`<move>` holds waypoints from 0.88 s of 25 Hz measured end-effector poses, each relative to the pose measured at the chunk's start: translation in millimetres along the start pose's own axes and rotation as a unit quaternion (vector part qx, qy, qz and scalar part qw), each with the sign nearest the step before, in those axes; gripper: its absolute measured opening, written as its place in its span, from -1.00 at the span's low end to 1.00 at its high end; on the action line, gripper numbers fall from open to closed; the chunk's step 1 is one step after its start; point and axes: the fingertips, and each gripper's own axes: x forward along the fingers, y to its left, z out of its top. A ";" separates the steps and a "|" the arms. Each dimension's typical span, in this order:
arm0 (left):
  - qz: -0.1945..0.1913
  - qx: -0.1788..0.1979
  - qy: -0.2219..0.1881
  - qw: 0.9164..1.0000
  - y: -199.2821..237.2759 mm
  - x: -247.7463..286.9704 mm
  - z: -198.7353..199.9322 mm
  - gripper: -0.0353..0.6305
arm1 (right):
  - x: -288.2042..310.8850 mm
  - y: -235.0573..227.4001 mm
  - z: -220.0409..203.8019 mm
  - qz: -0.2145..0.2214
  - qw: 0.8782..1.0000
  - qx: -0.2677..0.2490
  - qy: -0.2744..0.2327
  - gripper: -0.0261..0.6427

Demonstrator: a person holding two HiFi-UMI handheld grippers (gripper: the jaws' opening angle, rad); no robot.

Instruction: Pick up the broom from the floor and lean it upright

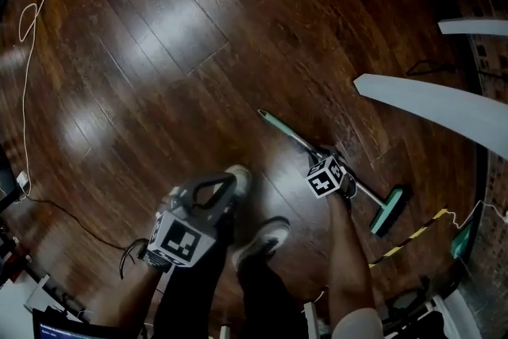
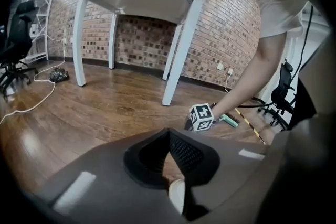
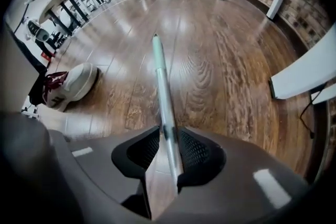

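The broom lies flat on the dark wood floor, its pale green and metal handle (image 1: 290, 135) running to a teal head (image 1: 389, 210) at the right. My right gripper (image 1: 332, 171) points down onto the handle, near the head end. In the right gripper view the handle (image 3: 160, 76) passes between the jaws of this gripper (image 3: 167, 136), which stand open around it with floor showing beside it. My left gripper (image 1: 226, 185) hangs lower left by the person's legs, away from the broom. In the left gripper view my left gripper (image 2: 168, 136) has its tips together and holds nothing.
The person's shoes (image 1: 262, 238) stand just left of the broom. A white cable (image 1: 32, 52) loops over the floor at the far left. White desks (image 1: 444, 107) and a brick wall (image 2: 231, 23) lie to the right, with a yellow-black striped cable (image 1: 409, 238) by the broom head.
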 end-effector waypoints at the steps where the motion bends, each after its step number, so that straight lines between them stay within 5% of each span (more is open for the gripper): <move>1: 0.002 -0.001 0.001 1.000 0.5 -1.2 -6.2 -0.89 | 4.8 1.4 0.1 -0.003 1.000 -0.008 0.003 -0.53; 13: -0.018 0.017 -0.007 1.000 -12.8 -1.9 24.5 -0.89 | -10.6 7.5 0.4 -0.037 0.997 -0.063 0.012 -0.67; 22: -0.057 0.046 -0.047 0.996 -40.8 -39.4 152.4 -0.89 | -143.4 -20.2 8.3 -0.092 0.995 -0.021 -0.043 -0.67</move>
